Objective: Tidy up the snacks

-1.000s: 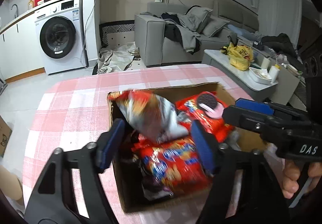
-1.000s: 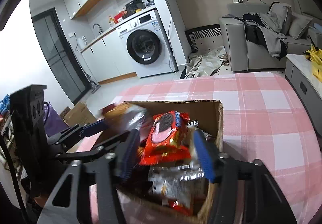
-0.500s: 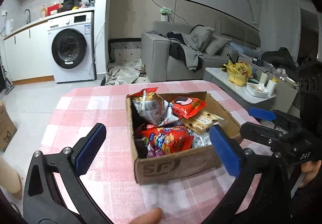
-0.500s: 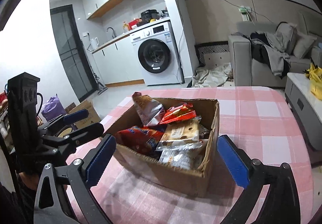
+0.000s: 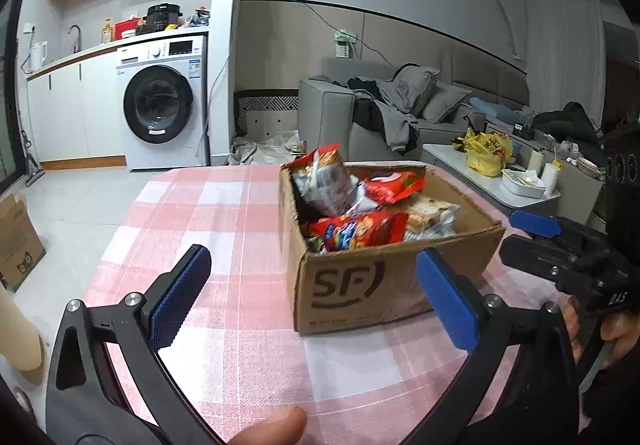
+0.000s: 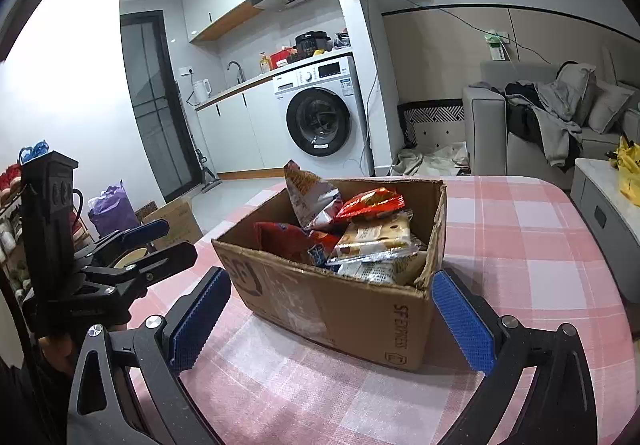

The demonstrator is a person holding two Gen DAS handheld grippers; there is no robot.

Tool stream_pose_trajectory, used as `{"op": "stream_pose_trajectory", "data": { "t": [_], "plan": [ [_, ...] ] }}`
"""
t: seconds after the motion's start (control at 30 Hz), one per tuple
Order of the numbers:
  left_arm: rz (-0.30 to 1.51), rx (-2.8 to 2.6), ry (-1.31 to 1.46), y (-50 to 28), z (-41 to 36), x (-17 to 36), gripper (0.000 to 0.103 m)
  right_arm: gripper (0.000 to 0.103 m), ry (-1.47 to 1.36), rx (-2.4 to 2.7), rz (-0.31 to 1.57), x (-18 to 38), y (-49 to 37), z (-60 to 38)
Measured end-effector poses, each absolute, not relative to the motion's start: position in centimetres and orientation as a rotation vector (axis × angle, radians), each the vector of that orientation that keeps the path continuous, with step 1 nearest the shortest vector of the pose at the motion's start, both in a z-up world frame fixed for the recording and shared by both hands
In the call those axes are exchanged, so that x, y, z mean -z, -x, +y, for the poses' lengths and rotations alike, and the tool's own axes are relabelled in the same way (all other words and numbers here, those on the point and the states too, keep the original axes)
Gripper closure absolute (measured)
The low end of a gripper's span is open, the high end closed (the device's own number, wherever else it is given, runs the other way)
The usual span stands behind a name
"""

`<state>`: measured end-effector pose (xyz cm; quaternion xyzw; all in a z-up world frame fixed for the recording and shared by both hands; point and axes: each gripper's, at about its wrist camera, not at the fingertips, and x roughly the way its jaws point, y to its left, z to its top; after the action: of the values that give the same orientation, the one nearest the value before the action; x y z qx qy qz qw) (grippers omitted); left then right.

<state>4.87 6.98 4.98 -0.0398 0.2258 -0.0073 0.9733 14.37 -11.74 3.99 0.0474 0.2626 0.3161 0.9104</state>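
Both grippers have backed off from over the box since a second ago, and the two packets they held then now lie inside it. From where I stand, the pink checked table (image 6: pixel 532 245) fills most of the room's middle, and the cardboard box (image 5: pixel 360 285) sits on it, at about one o'clock from the left gripper (image 5: pixel 316 295) and at twelve o'clock from the right gripper (image 6: pixel 332 321). Each gripper is released, jaws spread wide with nothing between the blue pads. Inside the box, the silver chip bag (image 6: pixel 310 197) stands at the far corner, the red packet (image 6: pixel 370 201) just beside it at its three o'clock, over the pale biscuit packs (image 6: pixel 376 235). I'd say packing looks finished; to do it well, check that nothing overhangs the rim before pulling away fully
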Motion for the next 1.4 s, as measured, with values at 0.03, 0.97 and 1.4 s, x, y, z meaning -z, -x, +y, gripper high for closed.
{"op": "stream_pose_trajectory", "data": {
  "t": [0.03,0.97,1.4],
  "plan": [
    [0.454,0.01,0.076,-4.9,6.9,-4.7,0.001,0.0,-0.095,-0.651,0.533,-3.8,-14.3,-11.7],
    [0.411,-0.03,0.045,-5.9,6.3,-1.2,0.001,0.0,-0.068,-0.613,0.425,-1.3,-13.0,-11.6],
    [0.401,-0.031,0.04,-5.5,6.0,-1.3,0.001,0.0,-0.064,-0.615,0.396,-1.1,-12.6,-11.8]
  ]
}}
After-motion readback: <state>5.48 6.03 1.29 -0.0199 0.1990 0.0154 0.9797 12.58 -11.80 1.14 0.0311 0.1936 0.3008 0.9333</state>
